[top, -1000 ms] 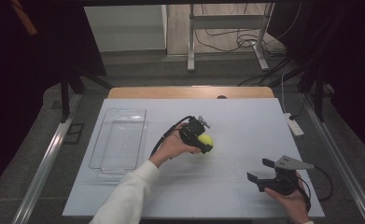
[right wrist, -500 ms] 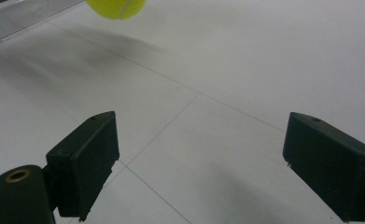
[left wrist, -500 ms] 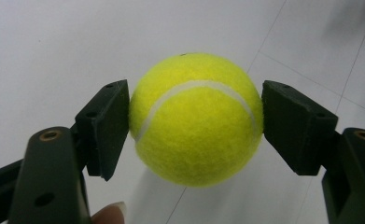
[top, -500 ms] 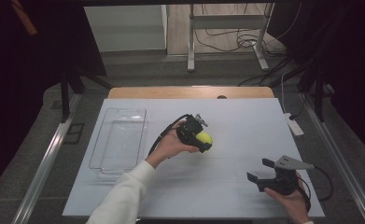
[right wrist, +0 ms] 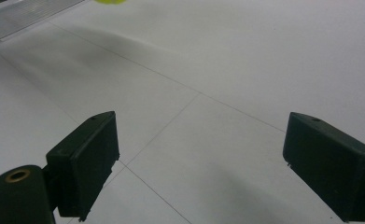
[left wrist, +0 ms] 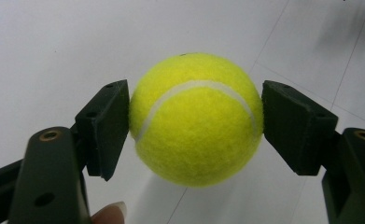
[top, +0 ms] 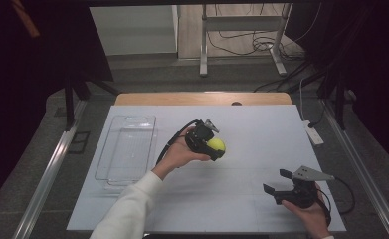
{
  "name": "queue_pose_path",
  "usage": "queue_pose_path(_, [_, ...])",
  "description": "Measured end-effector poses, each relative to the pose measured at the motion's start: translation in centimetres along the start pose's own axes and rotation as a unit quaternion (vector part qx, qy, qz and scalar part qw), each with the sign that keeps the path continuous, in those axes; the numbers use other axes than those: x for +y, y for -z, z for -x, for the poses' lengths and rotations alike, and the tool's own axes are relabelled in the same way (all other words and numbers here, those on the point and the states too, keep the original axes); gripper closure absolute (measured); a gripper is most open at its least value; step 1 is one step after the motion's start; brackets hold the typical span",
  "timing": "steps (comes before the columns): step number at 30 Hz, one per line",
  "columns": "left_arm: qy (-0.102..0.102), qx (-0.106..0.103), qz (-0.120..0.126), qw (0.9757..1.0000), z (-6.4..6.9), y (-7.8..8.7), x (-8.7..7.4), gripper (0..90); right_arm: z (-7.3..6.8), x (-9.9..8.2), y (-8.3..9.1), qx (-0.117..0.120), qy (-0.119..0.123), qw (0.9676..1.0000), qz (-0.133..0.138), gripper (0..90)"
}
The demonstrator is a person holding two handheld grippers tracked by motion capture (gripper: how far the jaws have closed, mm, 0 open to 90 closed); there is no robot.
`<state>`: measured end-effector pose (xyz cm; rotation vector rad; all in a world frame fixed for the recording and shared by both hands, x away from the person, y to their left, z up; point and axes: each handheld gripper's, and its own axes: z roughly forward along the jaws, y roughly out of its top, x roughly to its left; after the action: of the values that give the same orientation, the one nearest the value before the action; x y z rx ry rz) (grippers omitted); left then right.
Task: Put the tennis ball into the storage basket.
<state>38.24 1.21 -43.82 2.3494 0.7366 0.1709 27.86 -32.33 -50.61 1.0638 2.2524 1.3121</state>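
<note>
The clear tray (top: pixel 127 152) lies at the left of the desk (top: pixel 251 124), lengthwise toward the far edge, and nothing lies in it; its ribbed floor shows bare through the clear walls. It is the one container here, so it reads as the likely place for the ball.

To the right of the tray, with a strip of bare desk between them, the left claw (top: pixel 218 148) pinches the tennis ball (top: pixel 215 145). In the left gripper view the two black pads press on opposite flanks of the tennis ball (left wrist: pixel 196 119), and the shadow under it suggests the ball is lifted clear of the desk (the white seam curves across its top). Against the two earlier high views little has changed: the claw and ball sit in nearly the same spot right of the tray, the grip unchanged, the hand (top: pixel 179 154) only slightly shifted. So the pick looks complete and the carry toward the tray seems hardly begun; my judgement is that the next move is a sweep leftward over the tray's near wall, then a release.

Far right of the tray, near the desk's front edge, the right claw (top: pixel 277 181) rests in the other hand with its jaws spread wide and nothing between them, in the same place as before. Its own view looks across bare desk (right wrist: pixel 217 70) toward the tray's corner (right wrist: pixel 26 14).
</note>
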Motion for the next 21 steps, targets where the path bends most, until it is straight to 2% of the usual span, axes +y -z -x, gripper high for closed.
queue_pose_path(21, [-0.004, 0.024, 0.019, 0.9995, -0.3, 2.2, -0.5, 27.3, 0.0, 0.0, 0.0, -0.001, 0.000, 1.0000, 0.000, 10.8])
